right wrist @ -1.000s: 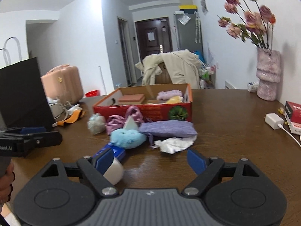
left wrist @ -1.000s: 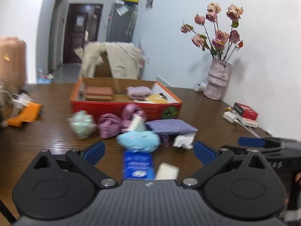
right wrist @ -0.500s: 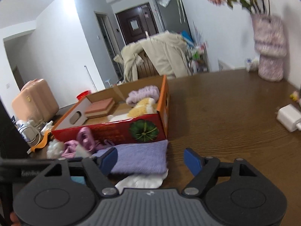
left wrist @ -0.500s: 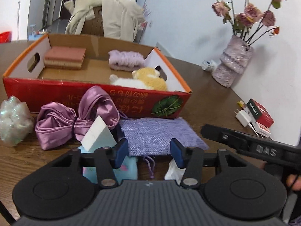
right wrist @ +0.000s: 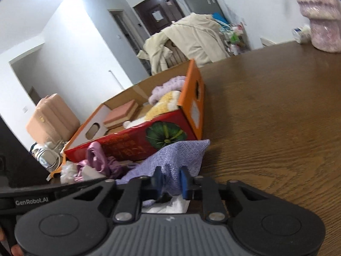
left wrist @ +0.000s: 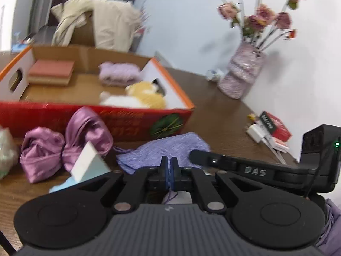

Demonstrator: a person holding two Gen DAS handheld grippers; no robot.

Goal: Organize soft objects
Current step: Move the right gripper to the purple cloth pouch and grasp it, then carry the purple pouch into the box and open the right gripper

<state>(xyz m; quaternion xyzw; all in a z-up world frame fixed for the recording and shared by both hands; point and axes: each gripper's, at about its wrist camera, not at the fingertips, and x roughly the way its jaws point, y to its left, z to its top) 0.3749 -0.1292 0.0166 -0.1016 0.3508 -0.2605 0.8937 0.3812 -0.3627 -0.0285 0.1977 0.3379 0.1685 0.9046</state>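
A purple cloth pouch (left wrist: 168,149) lies in front of the red cardboard box (left wrist: 89,119), its near end lifted. My left gripper (left wrist: 169,170) is shut on the pouch's near edge and drawstring. My right gripper (right wrist: 170,179) is shut on the same pouch (right wrist: 181,157) at its other side. The box (right wrist: 132,140) holds a pink sponge (left wrist: 52,71), a lilac fluffy piece (left wrist: 119,73) and a yellow-white plush (left wrist: 142,98). A purple satin bow (left wrist: 64,145), a white wedge sponge (left wrist: 89,164) and a light blue plush (left wrist: 64,186) lie left of the pouch.
A pink vase with dried roses (left wrist: 243,74) stands at the back right, and a red packet and white charger (left wrist: 268,130) lie near the wall. A crumpled white tissue (right wrist: 168,205) lies under the pouch. A pale mesh ball (left wrist: 5,149) sits far left.
Both grippers moved in on the purple pouch and closed on it from either side. The pouch is bunched and partly raised off the table.
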